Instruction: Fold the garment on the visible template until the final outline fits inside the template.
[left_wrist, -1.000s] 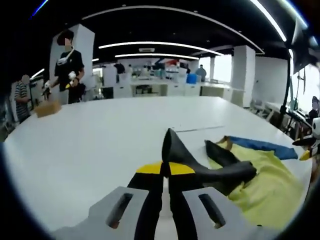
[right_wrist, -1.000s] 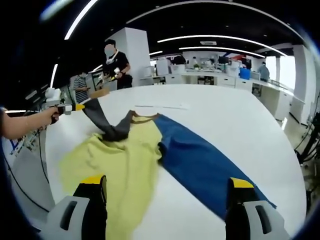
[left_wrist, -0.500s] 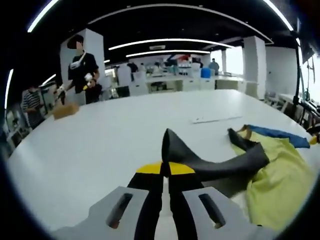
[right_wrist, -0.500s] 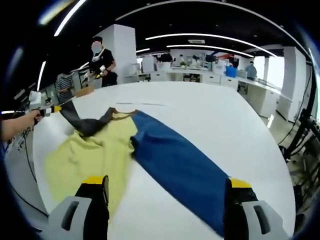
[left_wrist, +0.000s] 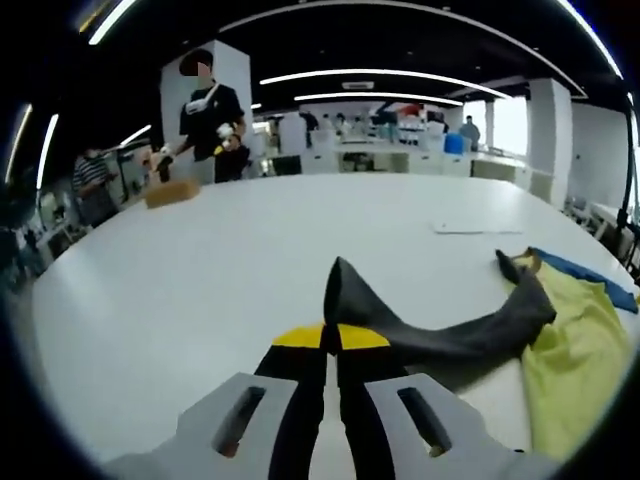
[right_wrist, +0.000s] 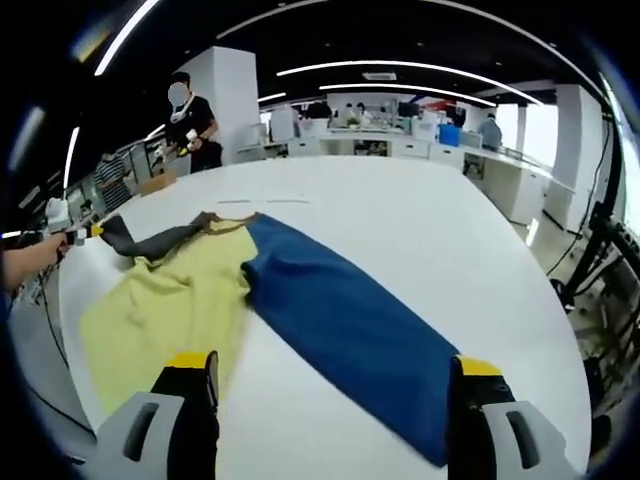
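Observation:
The garment lies on the white table (right_wrist: 420, 230) with a yellow body (right_wrist: 165, 310), a long blue sleeve (right_wrist: 350, 320) and a dark grey sleeve (right_wrist: 160, 240). My left gripper (left_wrist: 331, 338) is shut on the tip of the grey sleeve (left_wrist: 440, 335), which runs taut to the right toward the yellow body (left_wrist: 570, 365). In the right gripper view that left gripper (right_wrist: 72, 228) sits at the far left, held by a hand. My right gripper (right_wrist: 330, 400) is wide open above the near end of the blue sleeve, holding nothing.
A thin pale strip (left_wrist: 465, 228) lies on the table beyond the garment. A cardboard box (left_wrist: 170, 192) sits at the far edge, where a person (left_wrist: 210, 115) stands. Desks and pillars fill the room behind. The table's right edge (right_wrist: 575, 350) drops off.
The left gripper has drawn the grey sleeve out to the left, away from the yellow body, so it lies longer and flatter. The right gripper's camera has shifted; its jaws stay open.

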